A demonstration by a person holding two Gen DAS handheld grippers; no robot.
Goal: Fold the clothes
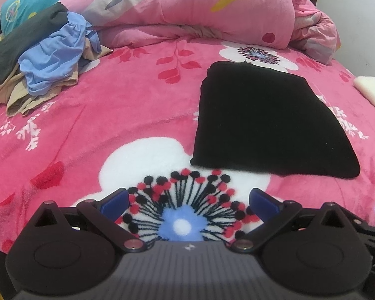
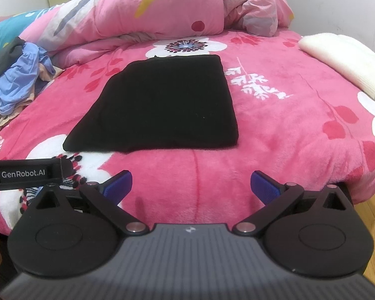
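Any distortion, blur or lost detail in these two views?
Left wrist: strong fisheye bowing of the bed, dark corners; black garment crushed to flat black. Right wrist: same bowing; white towel nearly blown out, folds faint. No motion blur in either.

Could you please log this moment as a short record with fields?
surface: pink floral blanket on a bed
folded: black garment, flat, mid-bed
also folded: white cloth, at the bed's right edge
unfolded: clothes pile, far left, blue piece on top
behind: bunched pink duvet
left gripper: open, empty
right gripper: open, empty
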